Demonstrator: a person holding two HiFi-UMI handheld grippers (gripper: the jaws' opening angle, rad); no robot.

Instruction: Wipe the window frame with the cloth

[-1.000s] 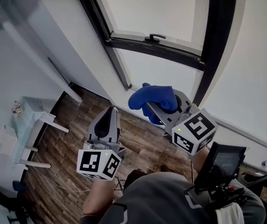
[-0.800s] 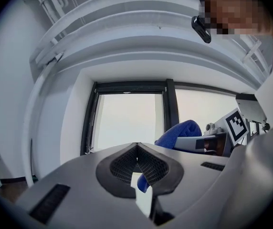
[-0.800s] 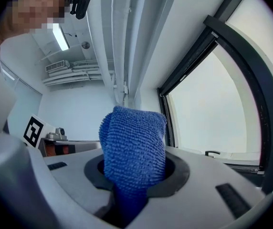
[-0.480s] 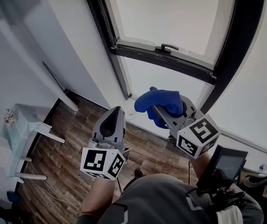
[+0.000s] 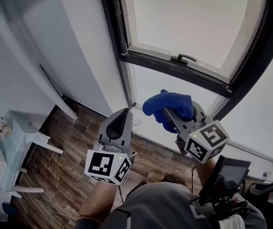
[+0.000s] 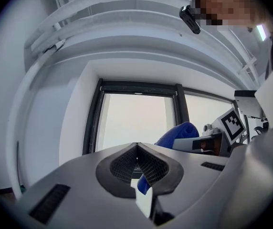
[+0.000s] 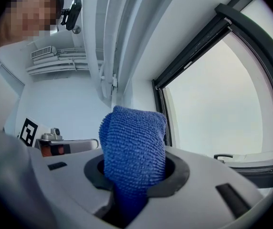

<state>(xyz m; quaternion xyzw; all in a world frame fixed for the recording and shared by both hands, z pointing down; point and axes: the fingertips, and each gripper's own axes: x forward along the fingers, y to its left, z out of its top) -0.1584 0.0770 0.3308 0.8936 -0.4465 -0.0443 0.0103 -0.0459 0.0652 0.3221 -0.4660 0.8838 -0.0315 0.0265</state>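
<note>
A folded blue cloth (image 5: pixel 167 104) sticks up out of my right gripper (image 5: pixel 171 113), which is shut on it below the dark window frame (image 5: pixel 174 67). From the right gripper view the cloth (image 7: pixel 134 144) fills the jaws, with the frame's upright (image 7: pixel 161 111) just behind it. My left gripper (image 5: pixel 121 114) hangs beside it to the left, jaws shut and empty. In the left gripper view its pads meet at the gripper (image 6: pixel 137 150), and the cloth (image 6: pixel 177 134) shows to the right in front of the window frame (image 6: pixel 94 120).
A black window handle (image 5: pixel 184 58) sits on the frame's lower bar. A white wall (image 5: pixel 74 46) runs left of the window. Far below lie a wood floor (image 5: pixel 74 142) and a small white table (image 5: pixel 17 137). A dark screen device (image 5: pixel 227 173) hangs at the person's waist.
The window frame has come nearer and shifted right in the head view. Both grippers have risen toward it, the right one still holding the cloth.
</note>
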